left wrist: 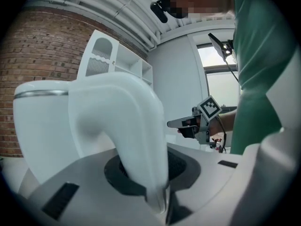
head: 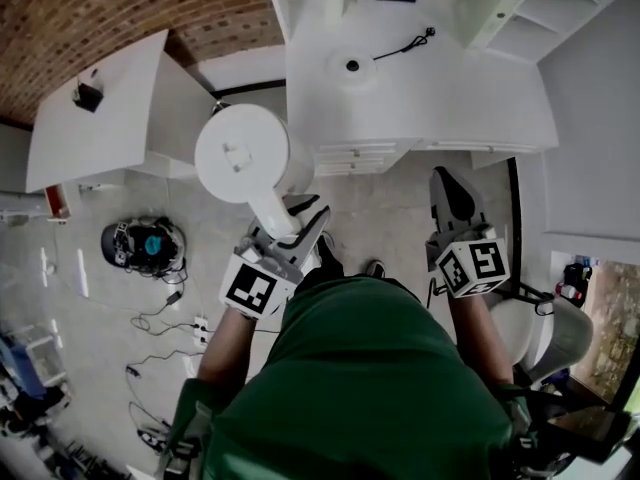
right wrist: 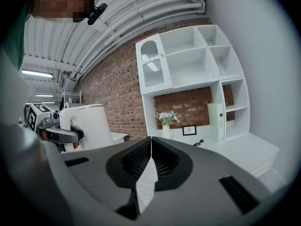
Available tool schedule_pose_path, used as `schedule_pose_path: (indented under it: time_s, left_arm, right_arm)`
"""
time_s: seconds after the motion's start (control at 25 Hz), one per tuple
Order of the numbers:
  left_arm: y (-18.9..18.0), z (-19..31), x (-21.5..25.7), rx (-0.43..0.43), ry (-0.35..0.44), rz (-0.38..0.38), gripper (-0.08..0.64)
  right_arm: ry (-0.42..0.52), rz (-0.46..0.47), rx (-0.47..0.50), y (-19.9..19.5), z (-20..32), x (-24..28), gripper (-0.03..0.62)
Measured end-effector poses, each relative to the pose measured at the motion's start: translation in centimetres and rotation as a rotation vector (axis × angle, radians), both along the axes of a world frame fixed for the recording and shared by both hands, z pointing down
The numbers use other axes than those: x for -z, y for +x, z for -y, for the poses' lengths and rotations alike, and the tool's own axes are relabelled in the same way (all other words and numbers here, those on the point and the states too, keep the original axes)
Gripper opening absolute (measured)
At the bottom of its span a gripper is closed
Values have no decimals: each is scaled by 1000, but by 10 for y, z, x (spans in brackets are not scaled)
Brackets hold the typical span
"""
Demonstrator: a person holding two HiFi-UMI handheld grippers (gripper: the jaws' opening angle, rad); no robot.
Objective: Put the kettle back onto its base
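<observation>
A white kettle hangs in the air in front of the white desk. My left gripper is shut on its curved handle, and the kettle's body fills the left of the left gripper view. The round kettle base lies on the desk, with a black cord running off to the right. My right gripper is to the right of the kettle and level with it. Its jaws meet with nothing between them. The kettle shows at the left of the right gripper view.
A white shelf unit stands on the desk against the brick wall, with a vase of flowers and a small picture frame below it. A second white table stands at the left. Cables and a dark object lie on the floor.
</observation>
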State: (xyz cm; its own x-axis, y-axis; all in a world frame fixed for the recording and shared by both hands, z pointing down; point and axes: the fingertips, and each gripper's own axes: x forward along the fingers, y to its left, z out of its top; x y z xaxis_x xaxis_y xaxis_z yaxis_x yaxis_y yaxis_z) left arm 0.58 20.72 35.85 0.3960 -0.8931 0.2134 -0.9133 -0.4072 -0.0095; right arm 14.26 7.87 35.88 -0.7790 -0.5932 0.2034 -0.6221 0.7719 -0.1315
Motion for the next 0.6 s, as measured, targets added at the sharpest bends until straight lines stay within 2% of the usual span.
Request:
schedule_pose_path:
  time_s: [0.24,0.6]
  left_arm:
    - [-33,18,-11,-91,-2,29,83]
    - [-57,48,-13,-175,-2,9,83]
  right_arm:
    - [-1,-25,-32,-38,7,1,23]
    - [-36,-40,-87,-61,20,-12,23]
